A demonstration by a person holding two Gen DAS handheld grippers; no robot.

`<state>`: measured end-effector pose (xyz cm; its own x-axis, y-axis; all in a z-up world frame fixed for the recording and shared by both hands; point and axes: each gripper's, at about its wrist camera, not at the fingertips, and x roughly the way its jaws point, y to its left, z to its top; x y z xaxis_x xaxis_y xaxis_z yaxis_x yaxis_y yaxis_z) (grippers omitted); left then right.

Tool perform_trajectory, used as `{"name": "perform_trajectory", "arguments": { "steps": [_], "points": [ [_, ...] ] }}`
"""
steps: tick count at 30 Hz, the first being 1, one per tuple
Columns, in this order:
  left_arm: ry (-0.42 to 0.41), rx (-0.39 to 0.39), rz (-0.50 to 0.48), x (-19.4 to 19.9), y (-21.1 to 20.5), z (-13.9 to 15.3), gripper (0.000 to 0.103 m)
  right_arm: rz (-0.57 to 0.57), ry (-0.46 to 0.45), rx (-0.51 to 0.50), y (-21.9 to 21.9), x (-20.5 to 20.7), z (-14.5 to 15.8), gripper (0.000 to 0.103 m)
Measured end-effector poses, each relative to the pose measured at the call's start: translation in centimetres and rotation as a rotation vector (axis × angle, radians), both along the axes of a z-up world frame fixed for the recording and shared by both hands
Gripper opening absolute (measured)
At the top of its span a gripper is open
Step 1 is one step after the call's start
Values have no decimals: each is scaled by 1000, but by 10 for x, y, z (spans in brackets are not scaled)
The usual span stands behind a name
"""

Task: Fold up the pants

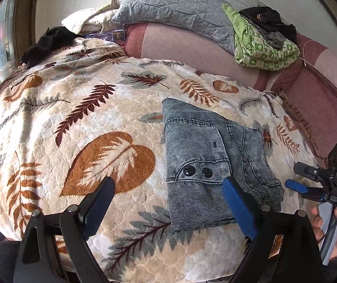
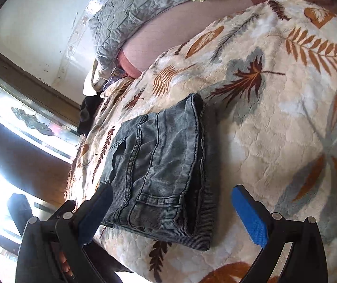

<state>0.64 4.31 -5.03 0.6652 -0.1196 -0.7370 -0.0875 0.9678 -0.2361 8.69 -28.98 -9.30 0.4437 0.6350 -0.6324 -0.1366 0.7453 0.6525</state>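
Note:
The grey-blue denim pants (image 1: 215, 165) lie folded into a compact rectangle on a leaf-patterned blanket (image 1: 86, 122), with two dark buttons facing up. My left gripper (image 1: 168, 181) hovers open over the near edge of the pants; its right finger is above the denim and its left finger is above the blanket. My right gripper (image 1: 294, 176) is held in a hand beside the pants' right edge, jaws apart. In the right wrist view the right gripper (image 2: 172, 188) stands wide open just above the near end of the pants (image 2: 163, 160), gripping nothing.
A grey quilted pillow (image 1: 168, 2) and a green patterned cloth pile (image 1: 260, 44) topped with black clothes lie on the pink bedding (image 1: 180, 44) behind. A black garment (image 1: 48, 42) sits far left. A window (image 2: 27, 122) is at the bedside.

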Motion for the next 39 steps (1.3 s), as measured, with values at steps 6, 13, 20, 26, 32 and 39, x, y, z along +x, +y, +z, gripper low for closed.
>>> {"name": "perform_trajectory", "arguments": {
  "steps": [6, 13, 20, 26, 32, 39],
  "points": [
    [68, -235, -8, 10, 32, -19, 92, 6, 60, 70, 1, 4, -10, 102],
    [118, -414, -76, 52, 51, -34, 92, 4, 125, 123, 2, 26, -11, 102],
    [174, -521, -152, 95, 38, -50, 92, 12, 242, 88, 12, 62, -32, 101],
    [229, -604, -181, 111, 29, -69, 90, 13, 223, 60, 22, 67, -38, 79],
    [293, -598, -148, 124, 29, -87, 45, 5, 223, -18, 23, 65, -43, 46],
    [228, -452, -184, 117, 16, -75, 25, 56, 143, -137, 40, 60, -28, 19]
  ]
}}
